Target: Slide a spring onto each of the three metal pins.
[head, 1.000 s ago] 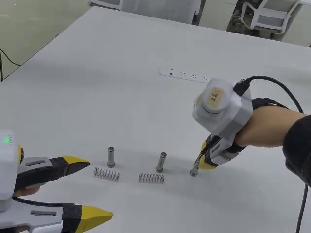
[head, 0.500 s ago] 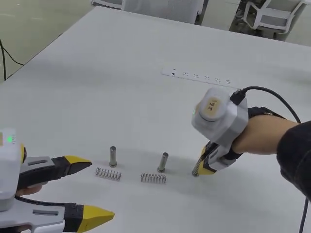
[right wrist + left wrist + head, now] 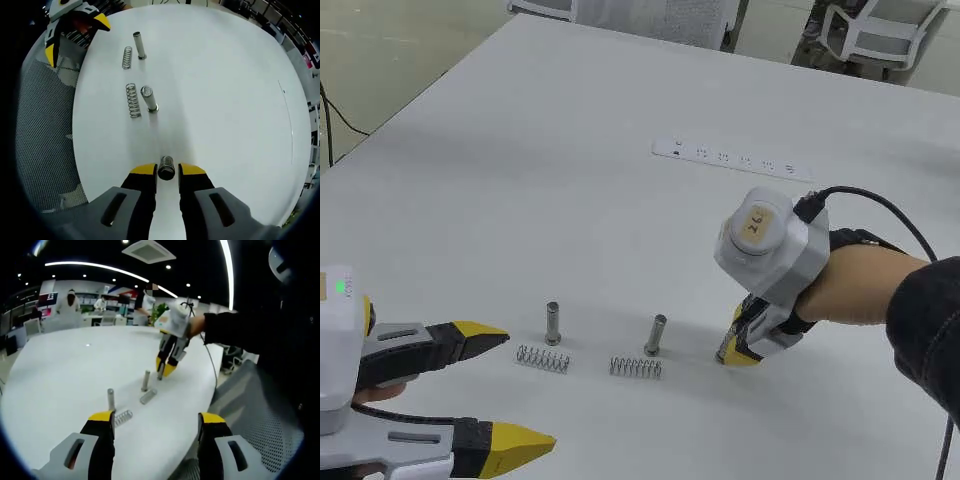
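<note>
Two bare metal pins (image 3: 553, 322) (image 3: 655, 333) stand upright on the white table (image 3: 620, 200). A loose spring lies in front of each: one spring (image 3: 541, 358) by the left pin, another spring (image 3: 635, 368) by the middle pin. My right gripper (image 3: 732, 350) is low at the third pin, jaws narrowed around a spring (image 3: 166, 168) that sits over that pin. My left gripper (image 3: 505, 385) hovers open and empty at the near left. The left gripper view has both bare pins (image 3: 111, 399) (image 3: 146, 380) and the right gripper (image 3: 169, 365).
A white power strip (image 3: 732, 160) lies farther back on the table. Office chairs (image 3: 865, 35) stand beyond the far edge. A black cable (image 3: 900, 225) trails from my right gripper. The table's near edge runs close behind the left gripper.
My right gripper has come down with the spring, which now sits lower over the third pin. The left gripper has stayed in place.
</note>
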### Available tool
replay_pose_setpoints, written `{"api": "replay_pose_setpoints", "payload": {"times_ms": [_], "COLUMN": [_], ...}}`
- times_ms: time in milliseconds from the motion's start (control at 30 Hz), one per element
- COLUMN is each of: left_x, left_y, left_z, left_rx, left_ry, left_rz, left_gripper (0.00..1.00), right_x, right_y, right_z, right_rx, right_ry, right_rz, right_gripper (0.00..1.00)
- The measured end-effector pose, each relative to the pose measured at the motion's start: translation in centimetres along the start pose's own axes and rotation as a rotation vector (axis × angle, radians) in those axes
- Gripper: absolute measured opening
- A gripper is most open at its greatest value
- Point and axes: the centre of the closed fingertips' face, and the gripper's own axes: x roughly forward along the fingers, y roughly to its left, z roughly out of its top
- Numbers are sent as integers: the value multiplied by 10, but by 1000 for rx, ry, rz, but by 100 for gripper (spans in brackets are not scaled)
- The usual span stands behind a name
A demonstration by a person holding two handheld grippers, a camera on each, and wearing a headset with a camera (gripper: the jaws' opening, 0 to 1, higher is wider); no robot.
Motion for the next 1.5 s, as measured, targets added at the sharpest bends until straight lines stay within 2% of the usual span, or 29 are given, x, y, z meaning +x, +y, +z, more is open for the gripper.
{"api": "replay_pose_setpoints", "payload": {"times_ms": [700,1100,1500], "left_x": [0,1,1], "left_y": [-3,-6,-8], "left_z": [-2,-2,-2], "left_rx": [9,18,30], "left_ry": [11,13,16], "left_rz": [-12,-25,-30], "left_gripper": [63,63,63], "right_x": [-10,-13,-13], "right_y": [6,21,40], "right_z": [-7,-14,-6], "right_rx": [25,48,43], "right_ry": [-17,-23,-43], "right_rz": [-20,-21,-5], "right_gripper": [17,16,15]}}
